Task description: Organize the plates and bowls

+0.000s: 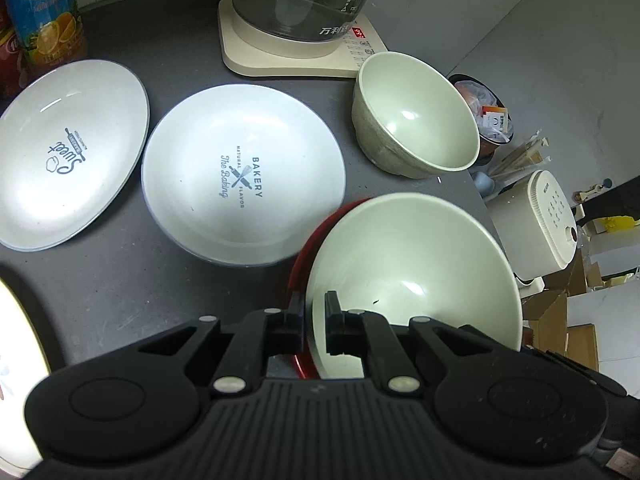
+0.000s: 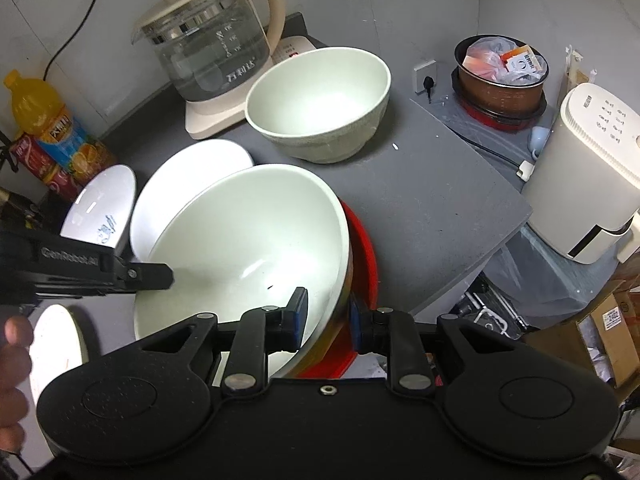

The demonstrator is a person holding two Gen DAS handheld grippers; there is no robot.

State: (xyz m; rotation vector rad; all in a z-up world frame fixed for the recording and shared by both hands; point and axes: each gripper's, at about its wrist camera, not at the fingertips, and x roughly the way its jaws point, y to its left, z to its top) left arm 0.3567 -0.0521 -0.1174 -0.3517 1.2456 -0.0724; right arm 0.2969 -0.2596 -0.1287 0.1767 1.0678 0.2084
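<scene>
Grey surface (image 1: 120, 280) carries two printed plates, a second bowl and a red plate (image 2: 366, 248); over that plate the pale green bowl (image 2: 248, 240) hangs tilted, left claw (image 1: 314, 320) and right claw (image 2: 326, 322) each pinching opposite rim edges, probably to steady it.

Home kitchen corner: glass kettle (image 2: 208, 44), juice bottle (image 2: 44, 128), rice cooker (image 2: 592, 176), grey counter (image 2: 420, 184).

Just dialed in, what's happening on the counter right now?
A person is working with two handheld tools on the big pale green bowl, tilted above a red plate. The left tool pinches one side of its rim, the right tool the opposite side. A second green bowl and two white plates sit untouched on the grey counter.
</scene>
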